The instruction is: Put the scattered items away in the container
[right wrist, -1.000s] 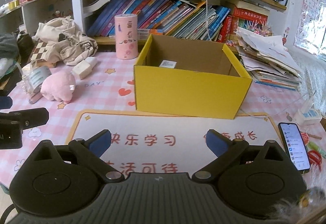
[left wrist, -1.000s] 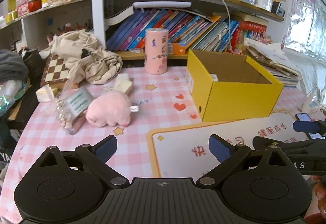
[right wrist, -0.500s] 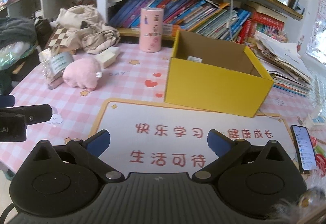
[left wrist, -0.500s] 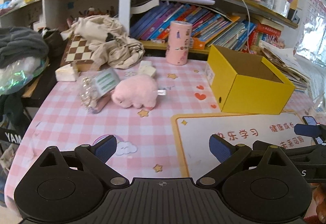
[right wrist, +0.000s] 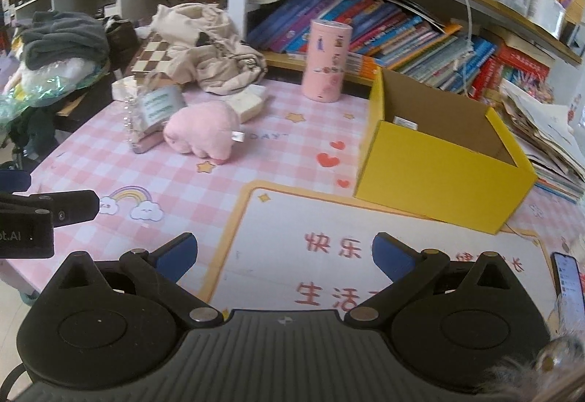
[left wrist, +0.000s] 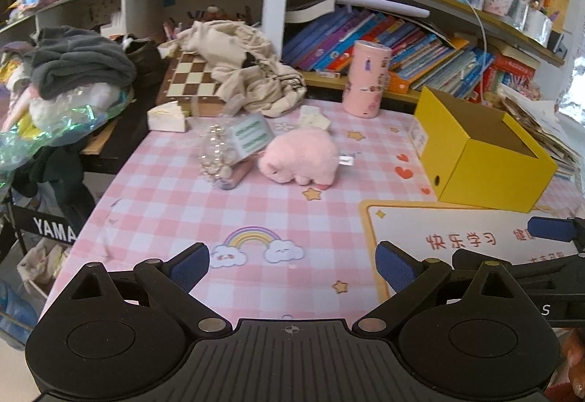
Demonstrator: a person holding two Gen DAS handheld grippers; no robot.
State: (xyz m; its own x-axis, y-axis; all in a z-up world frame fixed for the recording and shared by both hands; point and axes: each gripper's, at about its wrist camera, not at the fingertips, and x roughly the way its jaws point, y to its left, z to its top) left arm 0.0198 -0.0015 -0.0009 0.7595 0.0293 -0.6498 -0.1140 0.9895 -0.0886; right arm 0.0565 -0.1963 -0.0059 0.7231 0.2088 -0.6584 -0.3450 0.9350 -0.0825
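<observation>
A yellow cardboard box [left wrist: 486, 160] [right wrist: 438, 182] stands open at the right of the pink checked table, holding one small white item [right wrist: 405, 121]. A pink plush pig [left wrist: 301, 160] [right wrist: 203, 133] lies mid-table. Beside it sits a clear packet of beads with a green label [left wrist: 234, 146] [right wrist: 153, 113]. Small cream blocks [left wrist: 314, 118] [right wrist: 248, 104] lie behind the pig. My left gripper [left wrist: 292, 261] hovers open over the table's near edge, well short of the pig. My right gripper [right wrist: 283, 254] is open above the white mat, with nothing between its fingers.
A pink cylinder tin [left wrist: 367, 78] stands at the back by the bookshelf. A beige cloth bag [left wrist: 241, 65] lies on a chessboard box [left wrist: 192, 80]. A white wedge-shaped box [left wrist: 166, 116] sits at the left edge. A phone [right wrist: 568, 283] lies at the right.
Both grippers have swung left and drawn back, so the pig and beads now sit nearer the middle of each view and the box further right. Jaws stayed open.
</observation>
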